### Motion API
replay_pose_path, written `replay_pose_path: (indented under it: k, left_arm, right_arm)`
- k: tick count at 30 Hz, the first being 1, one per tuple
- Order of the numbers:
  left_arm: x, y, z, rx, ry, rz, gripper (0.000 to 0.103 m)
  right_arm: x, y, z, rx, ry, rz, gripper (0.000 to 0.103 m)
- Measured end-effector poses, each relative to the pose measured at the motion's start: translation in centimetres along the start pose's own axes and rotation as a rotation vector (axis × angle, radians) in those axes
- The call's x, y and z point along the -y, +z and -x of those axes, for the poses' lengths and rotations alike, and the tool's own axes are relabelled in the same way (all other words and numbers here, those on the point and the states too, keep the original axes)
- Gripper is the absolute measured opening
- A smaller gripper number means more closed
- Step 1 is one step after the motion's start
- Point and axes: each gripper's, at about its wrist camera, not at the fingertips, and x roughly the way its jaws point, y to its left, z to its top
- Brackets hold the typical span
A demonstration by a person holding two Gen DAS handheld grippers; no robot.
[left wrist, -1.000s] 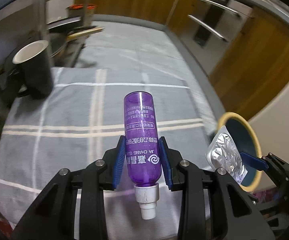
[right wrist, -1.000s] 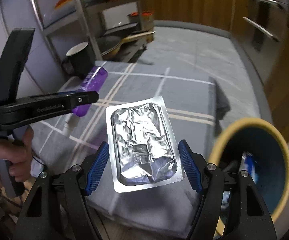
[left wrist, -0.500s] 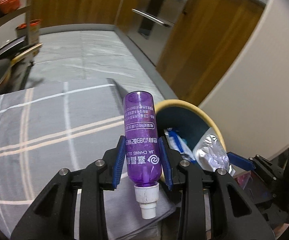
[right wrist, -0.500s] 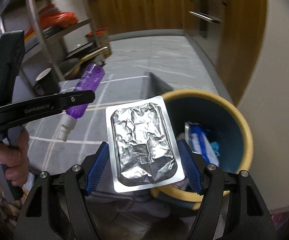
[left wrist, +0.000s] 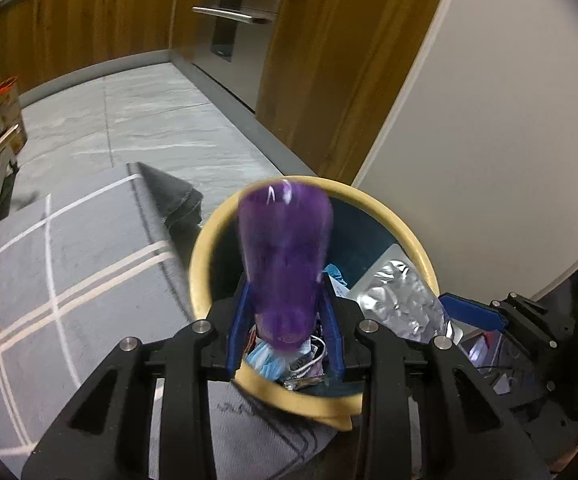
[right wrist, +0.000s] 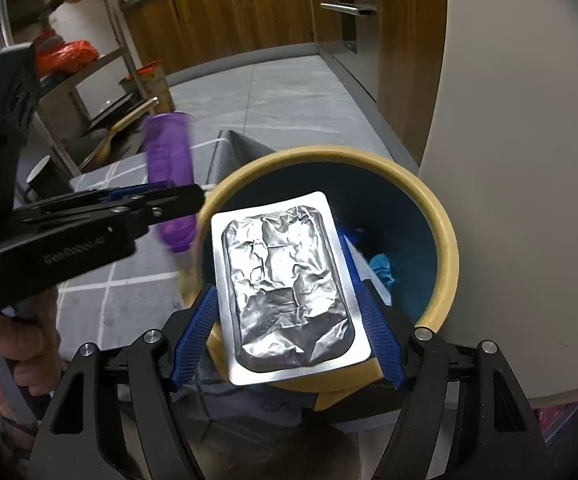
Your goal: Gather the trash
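Both loads unreleased: left hand-held gripper (left wrist: 285,332) clamps the purple bottle (left wrist: 285,264), right hand-held gripper (right wrist: 289,328) clamps the foil pack (right wrist: 285,284), both over the bin (right wrist: 447,248) already holding trash; surface (left wrist: 49,280) at nine o'clock.

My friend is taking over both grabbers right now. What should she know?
Left tool: the purple bottle is between its blue pads, blurred, so I cannot tell if the grip holds or it is already dropping. It is over the yellow-rimmed bin.
Right tool: shut on the foil blister pack, held above the bin's near rim.
Done: both items brought to the bin, which already holds other trash.
Left: let both fall inside.
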Motion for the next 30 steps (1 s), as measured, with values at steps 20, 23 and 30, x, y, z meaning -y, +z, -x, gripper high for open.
replay_pose_path:
  k: [20,23,30]
  left_arm:
    - [-2.3,0.6,2.4,0.080,0.000,0.085,0.053]
    - [-2.6,0.7,3.4,0.094,0.005,0.094,0.058]
    - [-3.2,0.2,7.0,0.154,0.029,0.104,0.085]
  right_arm:
    - [1.3,0.3,-0.4,-0.006,0.036,-0.100,0.077]
    - [0.9,0.4,0.8,0.010,0.030,-0.086,0.078]
    - [0.3,0.4,3.4,0.056,0.014,-0.080,0.083]
